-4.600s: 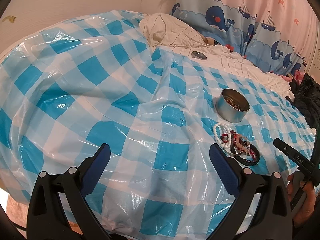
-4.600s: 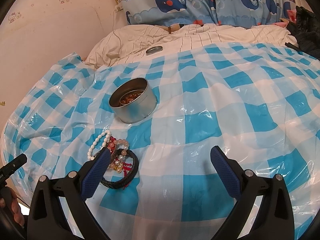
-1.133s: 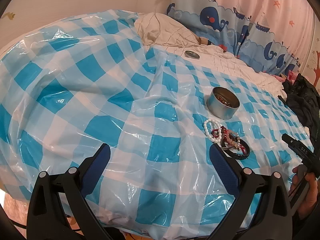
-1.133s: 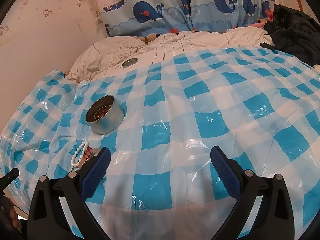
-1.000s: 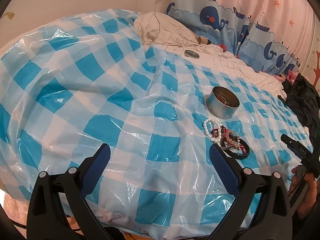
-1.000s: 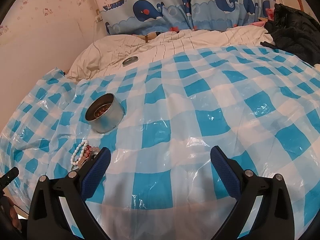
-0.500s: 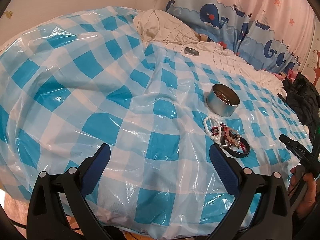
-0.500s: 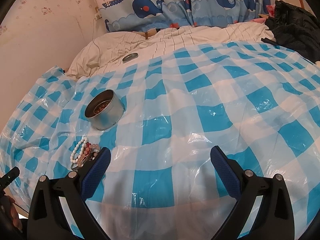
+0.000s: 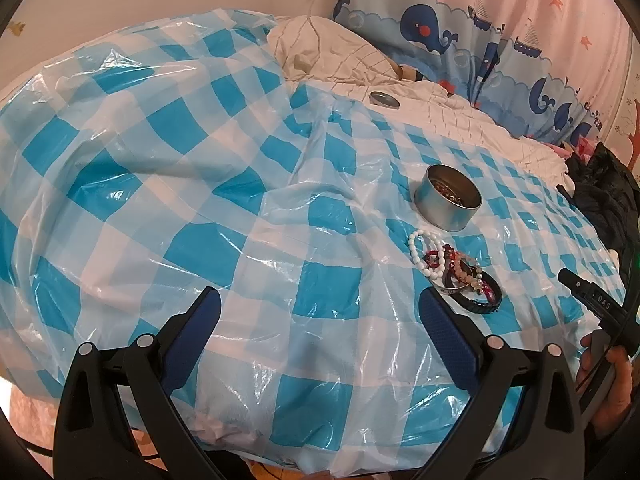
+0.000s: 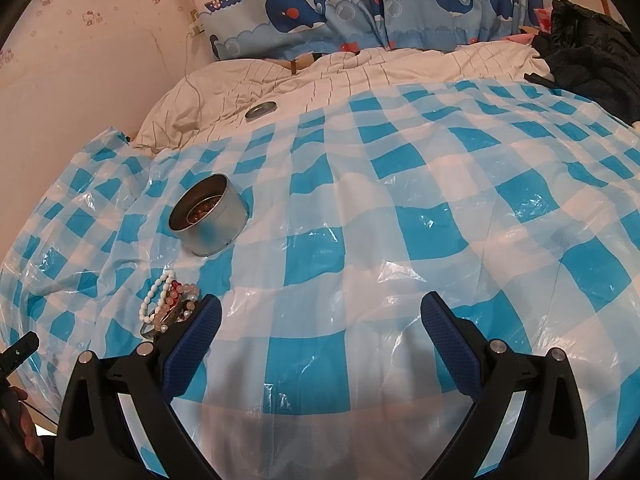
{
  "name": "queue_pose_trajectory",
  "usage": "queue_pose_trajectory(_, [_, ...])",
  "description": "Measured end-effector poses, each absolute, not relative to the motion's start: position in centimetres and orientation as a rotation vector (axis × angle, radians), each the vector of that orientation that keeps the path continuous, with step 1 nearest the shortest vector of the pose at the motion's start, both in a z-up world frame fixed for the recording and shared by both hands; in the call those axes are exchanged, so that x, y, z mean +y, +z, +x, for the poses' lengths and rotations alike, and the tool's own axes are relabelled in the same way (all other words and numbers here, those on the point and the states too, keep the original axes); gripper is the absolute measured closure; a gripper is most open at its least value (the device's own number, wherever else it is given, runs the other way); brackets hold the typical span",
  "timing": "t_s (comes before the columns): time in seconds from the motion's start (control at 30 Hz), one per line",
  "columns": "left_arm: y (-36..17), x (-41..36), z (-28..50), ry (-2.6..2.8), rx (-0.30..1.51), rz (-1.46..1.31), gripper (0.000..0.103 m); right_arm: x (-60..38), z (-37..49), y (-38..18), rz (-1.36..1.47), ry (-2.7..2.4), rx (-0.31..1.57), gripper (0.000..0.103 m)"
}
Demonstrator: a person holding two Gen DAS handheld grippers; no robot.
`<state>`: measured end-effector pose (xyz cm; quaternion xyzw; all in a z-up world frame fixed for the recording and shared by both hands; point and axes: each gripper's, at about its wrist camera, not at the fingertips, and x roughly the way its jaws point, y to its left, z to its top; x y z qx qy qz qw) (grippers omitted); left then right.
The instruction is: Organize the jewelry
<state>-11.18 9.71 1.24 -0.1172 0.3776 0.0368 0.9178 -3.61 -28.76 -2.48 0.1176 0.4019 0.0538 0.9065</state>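
A round metal tin [image 9: 448, 202] [image 10: 208, 214] stands on the blue-and-white checked plastic sheet, with beads inside it. Just in front of it lies a heap of bracelets [image 9: 456, 270] [image 10: 170, 302]: a white bead one, red and pink bead ones, a black band. My left gripper [image 9: 320, 322] hovers open to the left of the heap, nothing between its blue pads. My right gripper [image 10: 320, 322] is open too, with its left finger [image 10: 192, 340] hiding the near edge of the heap.
The tin's lid [image 9: 384, 99] [image 10: 261, 110] rests on the striped white bedding [image 10: 360, 76] behind the sheet. Whale-print curtains [image 10: 360, 4] hang at the back. Dark clothing [image 9: 604, 192] is piled at the right. A hand [image 9: 608, 384] holds the other gripper's handle.
Both grippers stay open and have drifted slightly; the tin and bracelets sit a little lower and nearer in the right wrist view. Nothing has been picked up.
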Motion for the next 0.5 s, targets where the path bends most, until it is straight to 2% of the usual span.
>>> queue_pose_trajectory(0.5, [1.56, 9.58, -11.22, 0.074, 0.778, -0.239, 0.008, -28.74, -3.55, -2.65, 0.245, 0.110, 0.835, 0.007])
